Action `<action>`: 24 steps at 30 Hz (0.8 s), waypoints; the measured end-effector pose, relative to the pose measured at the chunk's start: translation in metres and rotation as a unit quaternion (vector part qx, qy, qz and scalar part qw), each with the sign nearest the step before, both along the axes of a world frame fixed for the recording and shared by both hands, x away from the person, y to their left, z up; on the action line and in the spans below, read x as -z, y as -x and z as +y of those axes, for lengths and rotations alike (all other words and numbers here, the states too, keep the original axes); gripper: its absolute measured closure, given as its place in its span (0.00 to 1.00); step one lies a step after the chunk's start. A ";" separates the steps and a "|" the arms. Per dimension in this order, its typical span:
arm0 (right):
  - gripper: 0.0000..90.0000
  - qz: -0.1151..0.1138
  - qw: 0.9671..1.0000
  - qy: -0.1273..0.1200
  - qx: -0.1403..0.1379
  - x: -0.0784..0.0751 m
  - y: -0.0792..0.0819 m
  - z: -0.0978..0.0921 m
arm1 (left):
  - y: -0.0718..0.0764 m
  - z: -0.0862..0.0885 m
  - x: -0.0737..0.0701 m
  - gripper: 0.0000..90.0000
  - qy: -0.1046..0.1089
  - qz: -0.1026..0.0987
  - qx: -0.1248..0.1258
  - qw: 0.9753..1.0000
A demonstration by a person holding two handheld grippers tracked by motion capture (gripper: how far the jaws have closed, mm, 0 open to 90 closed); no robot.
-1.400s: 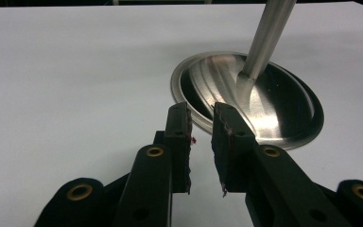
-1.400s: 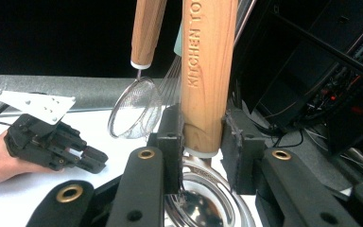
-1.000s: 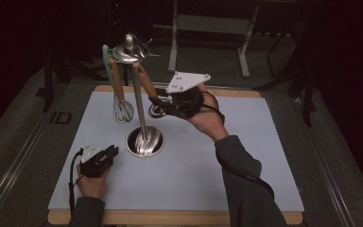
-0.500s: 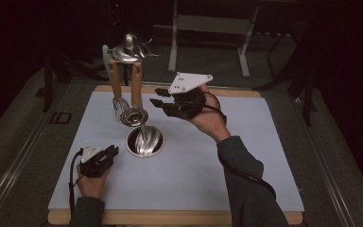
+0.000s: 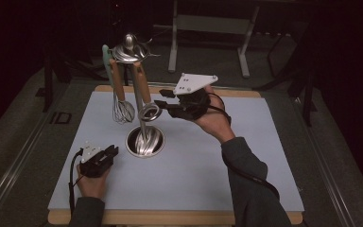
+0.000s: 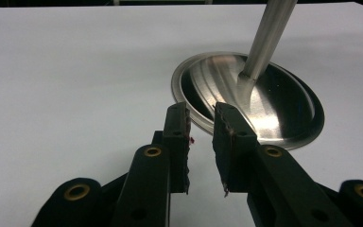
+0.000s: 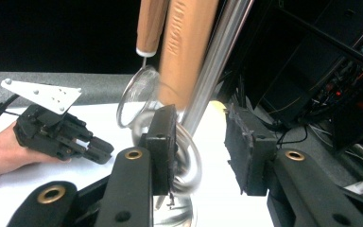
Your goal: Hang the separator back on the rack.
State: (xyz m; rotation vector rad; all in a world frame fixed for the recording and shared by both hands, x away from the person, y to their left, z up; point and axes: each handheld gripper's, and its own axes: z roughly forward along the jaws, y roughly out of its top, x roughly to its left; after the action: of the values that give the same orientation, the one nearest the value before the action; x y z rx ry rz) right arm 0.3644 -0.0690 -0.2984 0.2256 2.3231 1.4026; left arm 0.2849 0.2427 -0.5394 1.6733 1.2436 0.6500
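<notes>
High view: the right gripper (image 5: pixel 163 100) is raised beside the coil whisk (image 5: pixel 148 112), which hangs by its wooden handle from the top of the rack (image 5: pixel 139 113). Its fingers (image 7: pixel 163 144) are spread wide with the wire coil between them, likely to take the whisk off its hook. The balloon whisk (image 5: pixel 123 109) hangs alongside. The left gripper (image 5: pixel 105 157) rests on the bench (image 5: pixel 246 156), fingers narrowly apart and empty (perhaps waiting to steady the rack's dished base (image 6: pixel 283 101)).

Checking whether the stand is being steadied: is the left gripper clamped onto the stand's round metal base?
No. The left gripper rests just short of the metal base, jaws slightly apart with nothing between them.
</notes>
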 end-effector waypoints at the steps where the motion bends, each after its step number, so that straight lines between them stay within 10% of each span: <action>1: 0.70 0.001 1.000 0.002 0.001 0.001 0.000 -0.001 | 0.000 0.000 0.000 0.85 0.000 0.000 0.000 1.000; 24: 0.68 0.029 0.999 0.022 0.029 0.024 -0.009 -0.030 | 0.000 0.000 0.000 0.84 0.001 0.000 -0.001 1.000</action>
State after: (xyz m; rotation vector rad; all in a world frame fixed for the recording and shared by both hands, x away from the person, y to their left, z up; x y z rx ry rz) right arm 0.3730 -0.0987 -0.3226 0.3227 2.3726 1.3323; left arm 0.2850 0.2430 -0.5394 1.6709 1.2455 0.6488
